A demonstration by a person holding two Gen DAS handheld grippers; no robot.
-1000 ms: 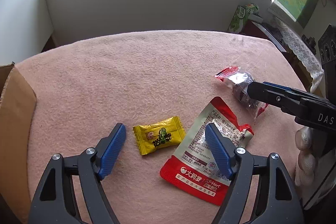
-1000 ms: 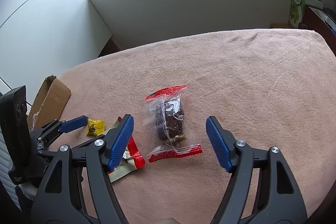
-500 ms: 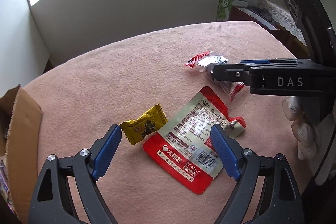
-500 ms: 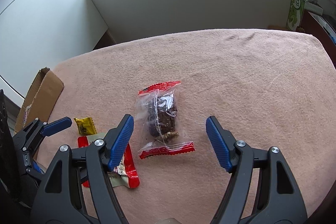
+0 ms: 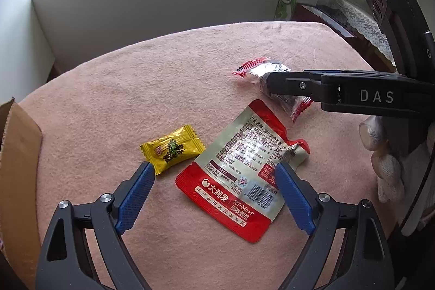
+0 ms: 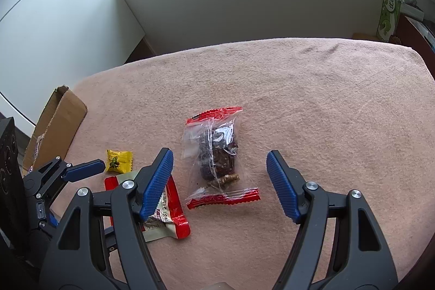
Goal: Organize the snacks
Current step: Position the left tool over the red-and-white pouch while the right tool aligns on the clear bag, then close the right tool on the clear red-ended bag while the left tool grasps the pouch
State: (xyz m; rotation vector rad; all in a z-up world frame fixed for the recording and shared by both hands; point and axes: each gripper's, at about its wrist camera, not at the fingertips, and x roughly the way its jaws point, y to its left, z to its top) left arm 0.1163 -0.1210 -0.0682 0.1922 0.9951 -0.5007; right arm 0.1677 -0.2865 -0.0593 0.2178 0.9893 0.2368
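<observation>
Three snacks lie on the pink cloth. A yellow candy lies beside a red and white pouch. A clear packet with red ends holds a dark snack. My left gripper is open low over the pouch, its left pad by the candy. My right gripper is open and straddles the clear packet without touching it. The right gripper partly hides the clear packet in the left wrist view. The candy and the pouch also show in the right wrist view.
A brown cardboard box stands at the cloth's left edge, also seen in the left wrist view. A green carton stands beyond the far right corner. A grey wall curves behind the table.
My left gripper has swung right and come lower, from around the yellow candy to over the red pouch. My right gripper stays open and has come closer over the clear packet.
</observation>
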